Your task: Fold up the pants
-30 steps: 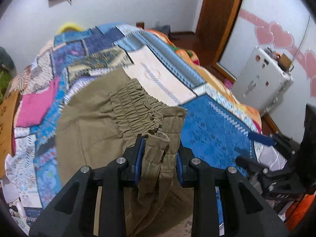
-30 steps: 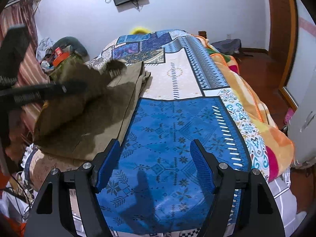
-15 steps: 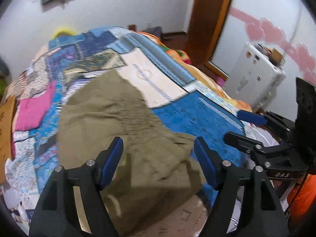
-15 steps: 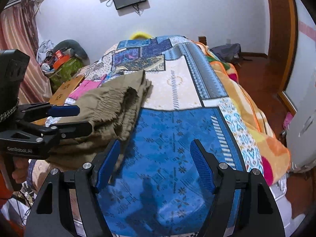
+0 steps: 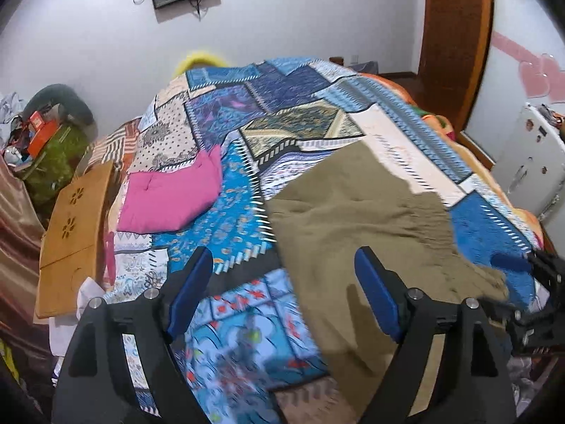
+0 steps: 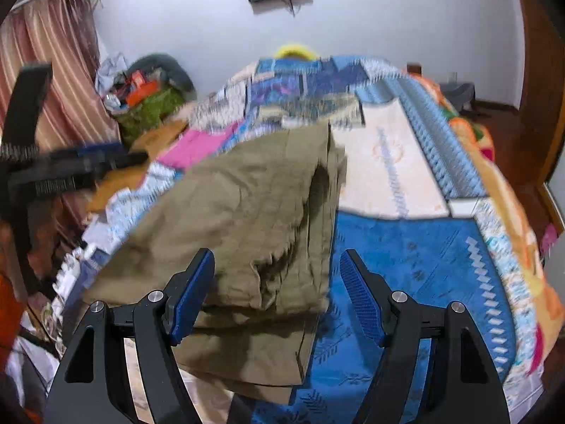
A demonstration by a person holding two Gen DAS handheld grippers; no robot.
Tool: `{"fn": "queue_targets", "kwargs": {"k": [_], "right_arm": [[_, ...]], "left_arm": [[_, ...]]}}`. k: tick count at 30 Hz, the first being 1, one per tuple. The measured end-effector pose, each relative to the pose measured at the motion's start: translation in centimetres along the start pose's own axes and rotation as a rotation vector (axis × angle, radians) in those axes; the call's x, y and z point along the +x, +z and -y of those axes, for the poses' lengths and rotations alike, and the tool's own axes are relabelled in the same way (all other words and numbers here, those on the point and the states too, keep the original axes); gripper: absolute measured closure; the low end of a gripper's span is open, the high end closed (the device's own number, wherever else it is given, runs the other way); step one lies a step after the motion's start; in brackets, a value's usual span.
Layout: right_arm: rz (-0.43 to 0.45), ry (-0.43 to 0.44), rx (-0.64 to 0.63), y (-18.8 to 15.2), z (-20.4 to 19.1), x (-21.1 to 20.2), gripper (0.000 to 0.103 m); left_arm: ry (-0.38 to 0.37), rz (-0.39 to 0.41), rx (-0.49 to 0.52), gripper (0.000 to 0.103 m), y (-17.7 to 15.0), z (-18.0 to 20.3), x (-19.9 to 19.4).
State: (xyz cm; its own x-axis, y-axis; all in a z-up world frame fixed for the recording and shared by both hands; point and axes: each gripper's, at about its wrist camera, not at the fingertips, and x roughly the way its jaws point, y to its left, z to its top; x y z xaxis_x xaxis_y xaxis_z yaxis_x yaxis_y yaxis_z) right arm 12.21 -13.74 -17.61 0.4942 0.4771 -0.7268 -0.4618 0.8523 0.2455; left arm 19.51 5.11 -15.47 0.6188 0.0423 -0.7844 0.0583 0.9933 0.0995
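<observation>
Olive-green pants lie folded over on the patchwork bedspread, near the bed's front edge. My left gripper is open and empty, above the bed just left of the pants. My right gripper is open and empty, with the near corner of the pants between its blue pads, not gripped. The left gripper shows blurred at the left edge of the right wrist view. The right gripper shows at the right edge of the left wrist view.
A pink cushion lies on the bed left of the pants. A wooden lap table leans at the bed's left side. A green bag with clutter stands by the wall. A white cabinet and a wooden door stand at the right.
My left gripper let go of the pants' waistband, opened, and swung left. The pants dropped flat onto the bed. My right gripper moved left over the pants' near corner.
</observation>
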Motion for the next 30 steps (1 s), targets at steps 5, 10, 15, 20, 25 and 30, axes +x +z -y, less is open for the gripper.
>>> {"fn": "queue_targets", "kwargs": {"k": [5, 10, 15, 20, 25, 30], "right_arm": [[-0.045, 0.047, 0.064, -2.0, 1.5, 0.8, 0.033], [-0.041, 0.045, 0.047, -2.2, 1.3, 0.7, 0.033], [-0.034, 0.042, 0.019, -2.1, 1.2, 0.6, 0.033], [-0.04, 0.057, 0.026, -1.9, 1.4, 0.8, 0.033], [-0.033, 0.045, 0.013, -1.3, 1.4, 0.6, 0.033], [-0.004, -0.006, -0.003, -0.4, 1.2, -0.5, 0.033]], "left_arm": [[0.01, -0.048, -0.003, 0.02, 1.8, -1.5, 4.3], [-0.054, -0.151, -0.058, 0.02, 3.8, -2.6, 10.4], [-0.136, -0.272, -0.101, 0.041, 3.8, -2.6, 15.4], [-0.159, -0.273, -0.111, 0.09, 3.9, -2.2, 16.3], [-0.088, -0.248, -0.092, 0.095, 3.2, -2.6, 15.2], [0.026, -0.236, -0.076, 0.095, 0.7, -3.7, 13.1]]}}
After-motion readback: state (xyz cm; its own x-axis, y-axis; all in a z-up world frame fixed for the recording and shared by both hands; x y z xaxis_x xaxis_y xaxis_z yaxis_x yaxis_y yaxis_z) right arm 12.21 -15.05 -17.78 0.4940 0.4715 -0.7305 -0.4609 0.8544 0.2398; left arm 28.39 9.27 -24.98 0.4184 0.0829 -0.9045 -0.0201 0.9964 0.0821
